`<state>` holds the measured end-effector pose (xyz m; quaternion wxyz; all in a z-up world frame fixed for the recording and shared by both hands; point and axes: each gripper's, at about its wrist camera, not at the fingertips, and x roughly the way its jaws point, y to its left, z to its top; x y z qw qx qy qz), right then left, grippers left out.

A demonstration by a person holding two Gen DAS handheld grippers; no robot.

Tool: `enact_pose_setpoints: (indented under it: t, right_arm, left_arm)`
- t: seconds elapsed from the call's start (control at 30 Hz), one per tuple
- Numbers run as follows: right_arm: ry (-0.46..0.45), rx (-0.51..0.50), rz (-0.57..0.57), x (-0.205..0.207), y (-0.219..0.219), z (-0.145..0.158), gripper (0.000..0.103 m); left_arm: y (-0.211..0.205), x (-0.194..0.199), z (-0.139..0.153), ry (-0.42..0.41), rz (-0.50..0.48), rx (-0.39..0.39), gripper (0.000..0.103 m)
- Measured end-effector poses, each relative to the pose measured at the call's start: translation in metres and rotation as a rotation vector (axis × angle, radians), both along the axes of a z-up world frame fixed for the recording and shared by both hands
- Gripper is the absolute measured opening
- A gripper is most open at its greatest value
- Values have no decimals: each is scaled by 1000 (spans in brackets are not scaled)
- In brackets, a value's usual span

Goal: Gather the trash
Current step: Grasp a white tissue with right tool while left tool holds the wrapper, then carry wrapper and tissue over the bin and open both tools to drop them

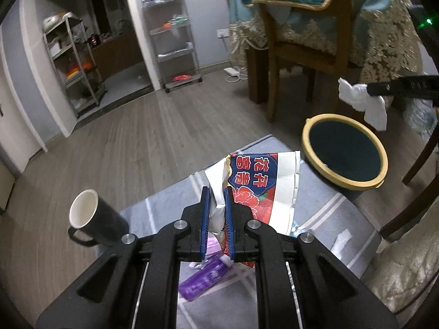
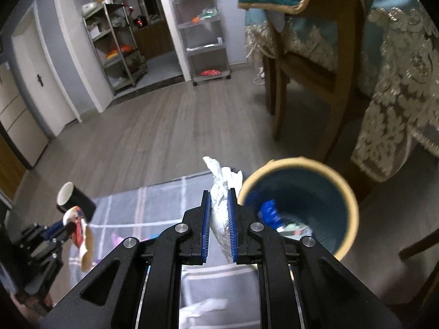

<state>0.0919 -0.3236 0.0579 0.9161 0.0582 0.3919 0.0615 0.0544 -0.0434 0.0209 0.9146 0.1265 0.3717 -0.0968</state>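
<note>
Both tongs held trash beside the bin.
Your left tongs (image 1: 217,213) pinched the torn wrapper (image 1: 260,183), your right tongs (image 2: 219,219) the tissue (image 2: 221,189); either could have snagged the bin (image 2: 348,192) rim and dropped outside.

I'm in a home dining room: lace-clothed table (image 1: 384,35) and wooden chair (image 1: 296,41) ahead of my tool, kitchen doorway (image 1: 109,35), metal shelving (image 1: 175,35) beyond.
</note>
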Motion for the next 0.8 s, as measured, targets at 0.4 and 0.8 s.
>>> enact_pose_setpoints:
  t: [0.4,0.8]
  right_arm:
    - [109,36,-44,31,-52,-39,13]
    - [212,-4,-42,65,-72,-76,13]
  left_arm:
    - [-78,35,-4,45,-65,14,10]
    - [-158,62,-39,138,-145,25,10]
